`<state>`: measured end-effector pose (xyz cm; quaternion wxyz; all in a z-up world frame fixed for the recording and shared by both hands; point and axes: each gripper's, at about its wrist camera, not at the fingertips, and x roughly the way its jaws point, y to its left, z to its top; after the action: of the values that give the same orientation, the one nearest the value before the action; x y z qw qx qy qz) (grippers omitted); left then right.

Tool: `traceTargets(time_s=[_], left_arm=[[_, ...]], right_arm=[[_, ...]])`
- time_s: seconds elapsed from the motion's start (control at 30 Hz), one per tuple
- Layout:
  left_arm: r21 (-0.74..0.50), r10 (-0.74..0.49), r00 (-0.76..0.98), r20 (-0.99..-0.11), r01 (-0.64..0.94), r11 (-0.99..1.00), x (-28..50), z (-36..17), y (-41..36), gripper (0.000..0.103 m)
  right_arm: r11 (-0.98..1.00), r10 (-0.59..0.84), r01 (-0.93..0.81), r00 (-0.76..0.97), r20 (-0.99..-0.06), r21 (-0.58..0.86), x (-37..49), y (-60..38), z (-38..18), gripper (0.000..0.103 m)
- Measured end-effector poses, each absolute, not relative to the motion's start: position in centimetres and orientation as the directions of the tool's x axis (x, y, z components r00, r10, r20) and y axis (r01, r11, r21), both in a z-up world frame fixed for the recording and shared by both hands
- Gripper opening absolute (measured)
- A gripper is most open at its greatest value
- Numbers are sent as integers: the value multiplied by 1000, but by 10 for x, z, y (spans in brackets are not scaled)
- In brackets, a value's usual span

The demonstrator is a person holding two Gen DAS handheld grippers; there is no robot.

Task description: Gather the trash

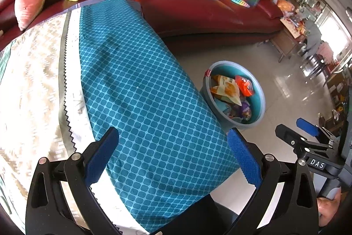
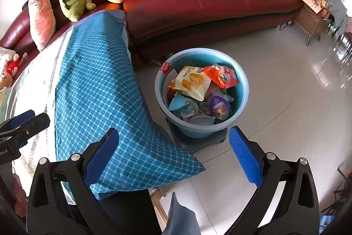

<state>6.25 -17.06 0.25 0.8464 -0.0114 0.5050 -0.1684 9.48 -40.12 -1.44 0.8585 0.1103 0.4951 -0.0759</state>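
The trash (image 2: pixel 198 85), a heap of snack wrappers, lies in the blue bin (image 2: pixel 242 89) on the floor just beside the desk (image 1: pixel 143 85), which has a teal cloth over it. Both the left tongs (image 1: pixel 173 158) and the right tongs (image 2: pixel 173 158) gape wide, holding nothing. Behind stands a red sofa (image 2: pixel 198 3) with plush toys.

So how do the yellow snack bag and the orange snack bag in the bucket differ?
The yellow snack bag is pale with a picture of golden pieces; the orange snack bag is bright orange-red with a round logo. The yellow one looks larger and lies nearer the bucket's middle; the orange one sits against the far rim. Both lie on top of the trash.
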Motion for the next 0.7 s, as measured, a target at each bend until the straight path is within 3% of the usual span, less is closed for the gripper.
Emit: traceTargets(time_s=[0.7], left_arm=[[-147,-258,446,-857,268,952,66,-10,-174,99]], right_arm=[[958,6,250,477,-879,143,105,-403,-32,96]])
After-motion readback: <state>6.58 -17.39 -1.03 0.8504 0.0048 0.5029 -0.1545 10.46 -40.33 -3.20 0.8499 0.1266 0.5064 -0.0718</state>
